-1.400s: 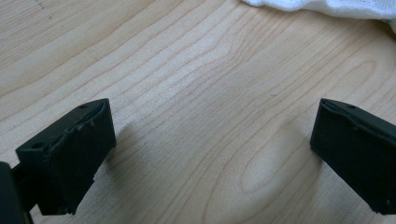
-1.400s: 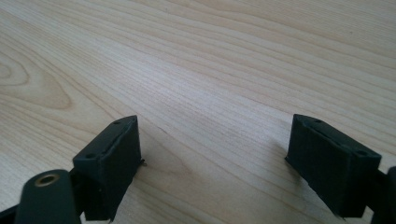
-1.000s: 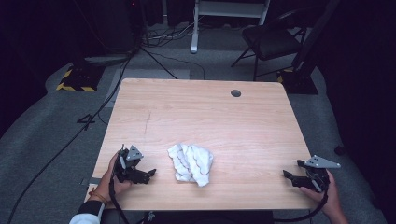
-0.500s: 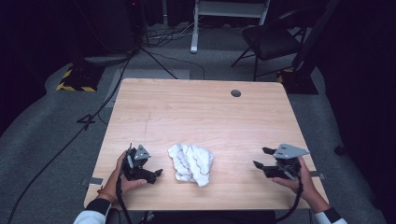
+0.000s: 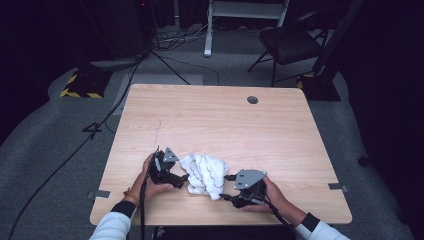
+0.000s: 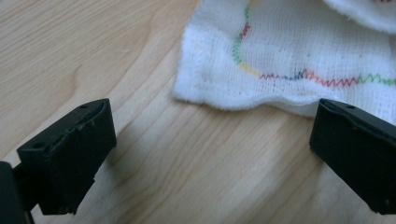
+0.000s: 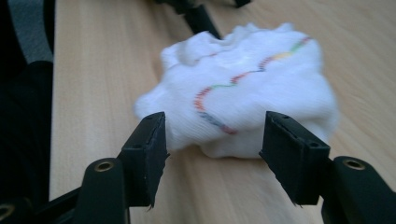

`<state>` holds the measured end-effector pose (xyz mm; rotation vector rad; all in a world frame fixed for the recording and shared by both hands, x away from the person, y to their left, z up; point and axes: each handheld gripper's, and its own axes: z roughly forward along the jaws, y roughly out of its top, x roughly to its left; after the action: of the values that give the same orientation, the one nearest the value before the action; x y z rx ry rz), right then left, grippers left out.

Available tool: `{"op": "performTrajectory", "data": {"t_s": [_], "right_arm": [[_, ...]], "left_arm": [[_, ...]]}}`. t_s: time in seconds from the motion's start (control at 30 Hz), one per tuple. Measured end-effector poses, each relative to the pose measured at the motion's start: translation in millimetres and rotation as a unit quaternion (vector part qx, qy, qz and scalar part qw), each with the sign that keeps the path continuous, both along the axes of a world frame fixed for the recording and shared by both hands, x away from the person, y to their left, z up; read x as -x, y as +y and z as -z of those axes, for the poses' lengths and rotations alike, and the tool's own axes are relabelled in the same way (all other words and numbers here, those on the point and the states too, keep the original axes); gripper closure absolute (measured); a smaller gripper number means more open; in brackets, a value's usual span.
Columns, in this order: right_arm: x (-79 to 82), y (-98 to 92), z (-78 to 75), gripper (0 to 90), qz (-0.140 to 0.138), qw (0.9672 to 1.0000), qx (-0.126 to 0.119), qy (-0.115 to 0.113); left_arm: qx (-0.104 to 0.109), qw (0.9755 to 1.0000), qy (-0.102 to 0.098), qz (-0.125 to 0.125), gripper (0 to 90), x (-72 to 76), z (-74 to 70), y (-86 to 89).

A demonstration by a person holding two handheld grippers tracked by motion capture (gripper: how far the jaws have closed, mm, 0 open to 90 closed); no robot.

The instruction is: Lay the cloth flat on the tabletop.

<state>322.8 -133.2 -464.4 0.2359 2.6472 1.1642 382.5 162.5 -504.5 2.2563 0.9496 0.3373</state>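
The room is dark all around; only the table (image 5: 220, 120) sits in light, which falls from above and leaves the floor (image 5: 65, 150) dull grey and the far wall black. The tabletop is evenly lit, without glare, and the shadows under the hands near its front edge are small and soft. From high up the picture is a little grainy and soft. In the left gripper view the cloth (image 6: 299, 60) is sharp enough to show its weave and stitching, while the jaws blur at the bottom corners. In the right gripper view the cloth's right side smears with motion, and the far end of the table is out of focus.
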Motion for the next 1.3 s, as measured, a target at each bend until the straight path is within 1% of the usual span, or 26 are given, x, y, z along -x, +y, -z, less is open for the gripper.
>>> {"op": "performTrajectory", "data": {"t_s": [0.1,0.13,0.27,0.3,0.37,0.4,0.43,0.5,0.57,0.6,0.63,0.7,0.77,0.83,0.9,0.97,1.03,1.17,1.27,1.3], "right_arm": [[3.9,11.8,7.2,37.3,-0.007,0.9999,0.014,-0.006],[3.9,13.9,8.0,37.2,-0.008,0.9998,0.016,-0.010],[6.6,14.4,4.8,37.1,-0.005,0.9995,0.007,-0.029],[7.2,15.1,4.6,36.9,-0.006,0.9994,0.009,-0.033],[6.4,17.4,5.9,36.5,-0.010,0.9995,0.016,-0.025],[5.6,18.7,6.4,37.9,-0.009,0.9996,0.018,-0.021],[4.3,19.8,6.3,41.0,-0.007,0.9995,0.020,-0.021],[1.6,20.5,5.0,46.7,0.000,0.9995,0.024,-0.023],[-1.7,17.0,3.7,57.2,0.008,0.9996,0.020,-0.021],[-3.7,15.0,3.5,61.7,0.014,0.9994,0.023,-0.022],[-5.9,12.7,3.3,64.2,0.021,0.9992,0.023,-0.023],[-10.3,7.5,1.6,70.2,0.030,0.9994,0.012,-0.010],[-12.8,2.7,-1.3,74.4,0.041,0.9990,0.009,-0.016],[-15.5,-4.7,-5.0,76.3,0.053,0.9984,0.003,-0.022],[-19.9,-15.4,-9.5,77.9,0.068,0.9975,-0.009,-0.018],[-25.7,-28.1,-14.3,78.6,0.086,0.9960,-0.024,-0.010],[-31.3,-41.1,-18.5,78.9,0.104,0.9939,-0.035,-0.009],[-40.1,-68.3,-23.5,79.0,0.143,0.9886,-0.047,-0.006],[-44.8,-88.7,-25.0,78.9,0.173,0.9833,-0.058,0.002],[-46.1,-94.7,-24.6,78.9,0.179,0.9820,-0.061,0.006]], "left_arm": [[0.001,1.0000,-0.001,0.003,0.6,-4.1,0.1,-4.6],[0.000,1.0000,-0.001,0.004,0.6,-5.0,0.1,-5.8],[-0.001,1.0000,0.000,0.006,0.7,-8.5,-0.2,-10.2],[0.001,1.0000,-0.002,0.006,0.6,-9.2,0.1,-11.7],[0.000,1.0000,-0.001,0.009,0.7,-11.6,-0.2,-13.9],[0.000,0.9999,-0.001,0.011,0.7,-12.7,-0.3,-15.2],[0.003,0.9999,-0.001,0.014,1.5,-13.3,-0.4,-16.3],[0.007,0.9998,-0.008,0.019,5.5,-13.2,-0.8,-17.6],[0.015,0.9993,-0.016,0.031,15.1,-11.7,-1.6,-16.9],[0.018,0.9990,-0.017,0.038,20.0,-11.2,-2.1,-16.4],[0.019,0.9987,-0.022,0.042,25.4,-11.2,-2.6,-15.7],[0.024,0.9985,-0.024,0.043,40.9,-11.3,-3.8,-14.8],[0.025,0.9983,-0.023,0.047,50.8,-11.2,-4.6,-13.6],[0.022,0.9982,-0.024,0.051,60.2,-11.2,-5.6,-12.9],[0.016,0.9983,-0.026,0.049,69.7,-10.8,-6.4,-12.2],[0.014,0.9982,-0.026,0.052,74.9,-10.6,-7.1,-11.3],[0.014,0.9979,-0.030,0.056,77.6,-9.3,-8.9,-11.1],[0.026,0.9968,-0.035,0.066,81.3,-6.3,-15.0,-9.1],[0.039,0.9957,-0.041,0.074,82.7,-1.7,-20.3,-6.5],[0.041,0.9952,-0.042,0.078,84.4,-0.3,-21.7,-5.8]]}}
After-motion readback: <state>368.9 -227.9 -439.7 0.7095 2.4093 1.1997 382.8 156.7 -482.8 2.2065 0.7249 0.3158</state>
